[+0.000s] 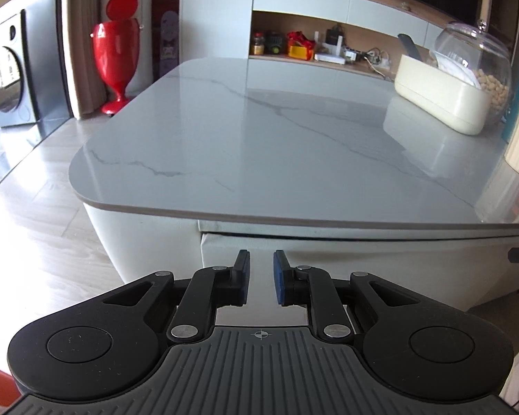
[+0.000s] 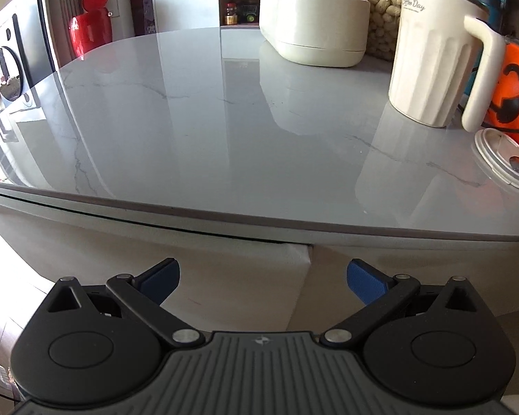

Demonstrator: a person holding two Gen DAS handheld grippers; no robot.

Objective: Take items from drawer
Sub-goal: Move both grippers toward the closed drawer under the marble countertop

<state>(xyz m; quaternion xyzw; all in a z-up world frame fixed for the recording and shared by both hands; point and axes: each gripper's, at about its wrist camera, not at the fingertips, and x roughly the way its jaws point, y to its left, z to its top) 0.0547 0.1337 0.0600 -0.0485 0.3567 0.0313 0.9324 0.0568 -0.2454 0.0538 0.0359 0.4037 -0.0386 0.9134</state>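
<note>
Drawer front (image 1: 363,259), pale cream, sits closed under the lip of a grey marble-look table top (image 1: 259,131), with only a thin dark gap along its upper edge. In the right wrist view the same drawer front (image 2: 190,276) ends at a vertical seam just right of centre. Left gripper (image 1: 261,276) hovers just in front of the drawer, its blue-padded fingers parted by a narrow gap and holding nothing. Right gripper (image 2: 263,276) faces the seam with its fingers spread wide, also empty; neither touches the drawer.

On the table top, toward its far right, stands an oblong cream container (image 1: 443,100), and behind it a glass jar of peanuts (image 1: 481,65). A ribbed cream mug (image 2: 432,62) with a handle stands nearer, beside an orange pumpkin bucket (image 2: 515,100) and a loose round lid (image 2: 505,162). A red pedestal bin (image 1: 116,52) stands on the floor beyond the table's left side.
</note>
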